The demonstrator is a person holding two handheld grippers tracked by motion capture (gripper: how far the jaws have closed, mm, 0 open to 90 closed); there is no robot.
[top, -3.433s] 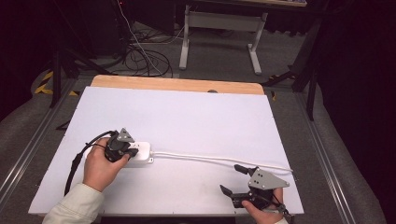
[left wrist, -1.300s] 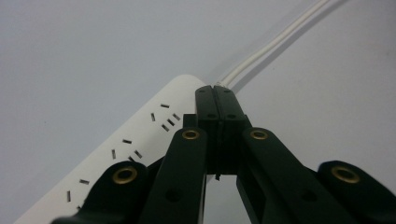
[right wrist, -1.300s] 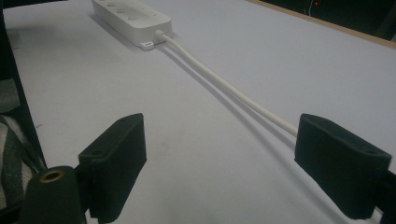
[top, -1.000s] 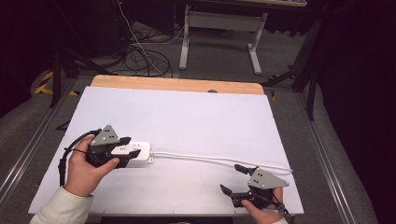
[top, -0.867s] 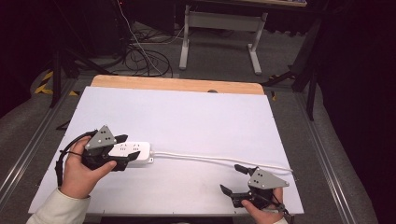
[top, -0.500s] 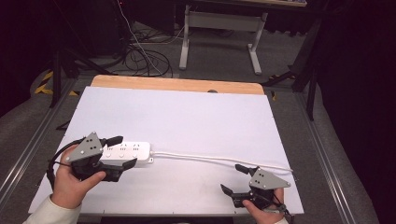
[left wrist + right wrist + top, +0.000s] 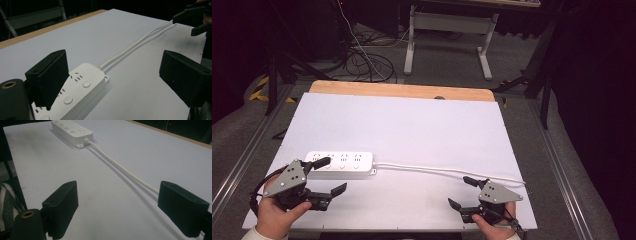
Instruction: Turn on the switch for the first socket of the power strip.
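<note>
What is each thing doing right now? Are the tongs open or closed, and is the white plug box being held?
Left tongs: open, holding nothing, one jaw over the strip's end.
Right tongs: open, holding nothing, by the cord.
White plastic power strip: lying flat on the table, not gripped, nothing plugged in.
White cord: attached to the strip, lying loosely across the table.
White tabletop: flat.

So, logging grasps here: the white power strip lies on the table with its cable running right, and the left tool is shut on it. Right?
Not quite. The left tool is open and holds nothing; the left gripper view shows its jaws spread wide, one above the power strip. The rest holds: the cable runs right across the table.
</note>
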